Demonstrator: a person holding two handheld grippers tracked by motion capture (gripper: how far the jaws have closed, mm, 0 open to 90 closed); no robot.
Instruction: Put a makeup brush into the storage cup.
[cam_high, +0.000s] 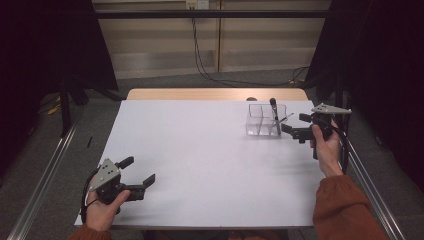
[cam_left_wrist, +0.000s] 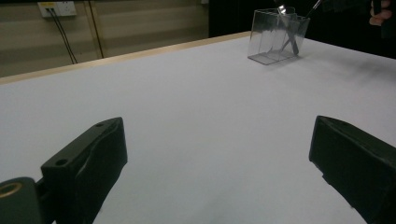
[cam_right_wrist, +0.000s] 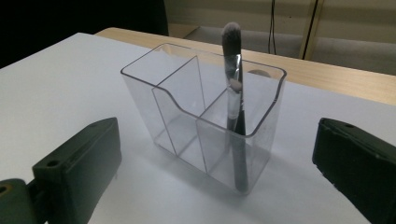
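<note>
brush (cam_right_wrist: 233, 93) handle blurred behind organizer (cam_right_wrist: 187, 116) — right gripper (cam_high: 299, 126) apart

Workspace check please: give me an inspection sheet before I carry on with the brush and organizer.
Surface: white table top, bare.
Job's things: makeup brush stands bristles up in an end compartment of the clear organizer.
Clutter: nothing seen.
Grippers: left gripper open, resting near the front edge; right gripper open beside the organizer, holding nothing.
Cables: black cables on the floor behind the table.
Surroundings: dark curtains both sides, pale wall behind.
</note>
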